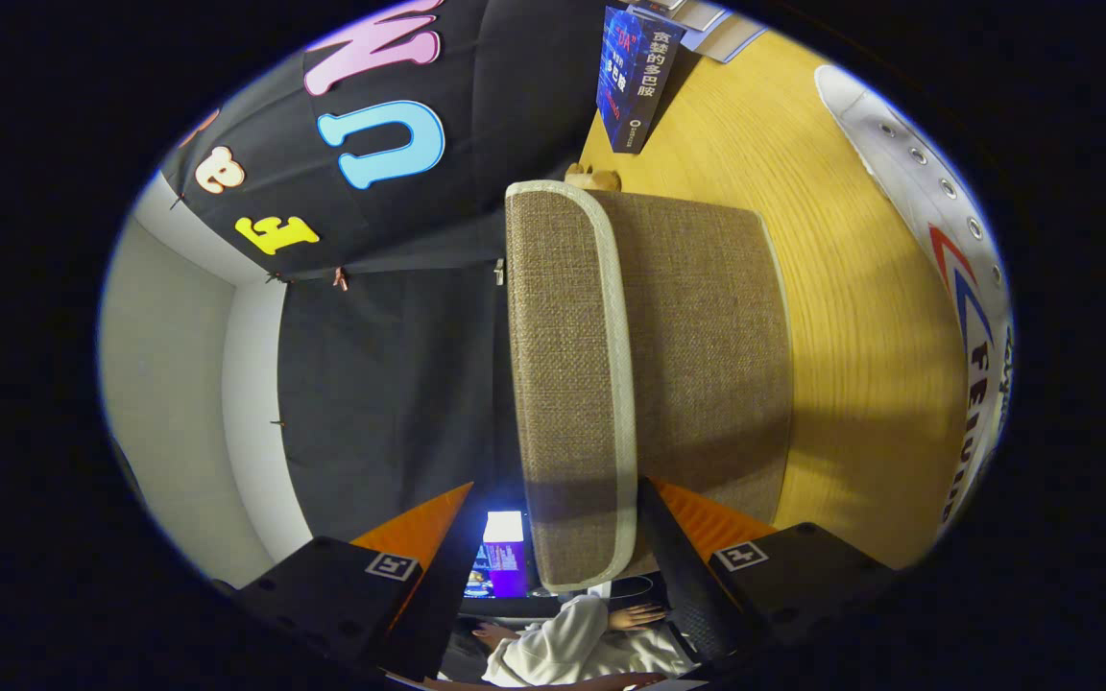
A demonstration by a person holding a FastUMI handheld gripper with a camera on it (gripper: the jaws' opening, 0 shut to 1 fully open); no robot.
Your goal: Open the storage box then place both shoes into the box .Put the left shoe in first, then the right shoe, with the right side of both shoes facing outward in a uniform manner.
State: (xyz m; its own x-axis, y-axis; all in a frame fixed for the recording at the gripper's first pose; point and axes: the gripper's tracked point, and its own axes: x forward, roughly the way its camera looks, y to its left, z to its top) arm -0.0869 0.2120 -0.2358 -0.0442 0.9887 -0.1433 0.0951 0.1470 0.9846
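The view is rolled on its side. A brown woven storage box (707,355) stands on the wooden table (860,384), and its cream-trimmed lid (563,365) lies closed on it. My gripper (563,585) is open and straddles the lid's near corner. The right finger (683,576) lies against the trim on the box side. The left finger (443,585) stands off the lid's top with a gap between them. A white canvas shoe (947,250) with red and blue stripes and metal eyelets lies on the table beyond the box's far side.
A blue book (635,77) stands at the table's back edge, with a small tan object (591,178) just behind the box. A person's white sleeve and hand (572,643) show beyond the fingers, near a lit screen (503,566).
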